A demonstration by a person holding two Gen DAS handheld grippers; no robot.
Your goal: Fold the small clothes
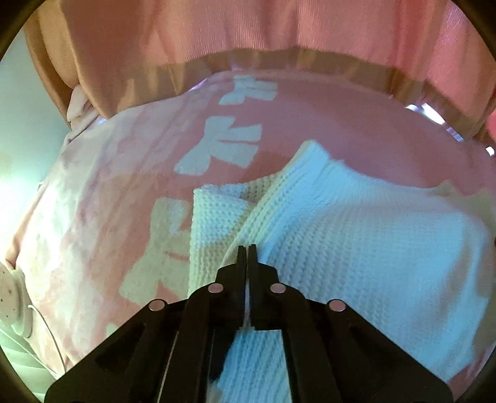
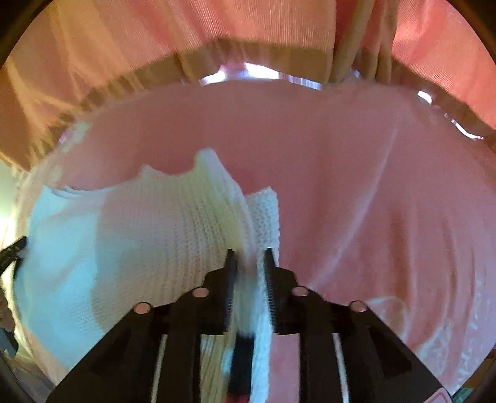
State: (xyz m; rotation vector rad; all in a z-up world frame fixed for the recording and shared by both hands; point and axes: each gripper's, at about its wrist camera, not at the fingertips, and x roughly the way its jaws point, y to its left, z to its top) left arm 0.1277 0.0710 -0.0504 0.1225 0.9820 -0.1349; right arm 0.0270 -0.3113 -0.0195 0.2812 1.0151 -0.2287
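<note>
A white waffle-knit garment [image 1: 341, 232] lies folded over on a pink blanket with white bow prints [image 1: 124, 186]. My left gripper [image 1: 247, 251] sits at the garment's left fold edge, jaws shut with a thin sliver of white knit pinched between them. In the right wrist view the same garment [image 2: 139, 232] spreads to the left, with a raised ridge of knit running into my right gripper [image 2: 249, 255]. The right jaws stand apart with that bunched knit between them; the fabric looks loose and blurred there. Plain pink blanket [image 2: 372, 186] lies to the right.
A pink curtain [image 1: 248, 24] with a tan hem hangs behind the bed's far edge. A small white round device with a cord [image 1: 12, 297] lies at the blanket's left edge. A black part [image 2: 12, 251] pokes in at the garment's far left.
</note>
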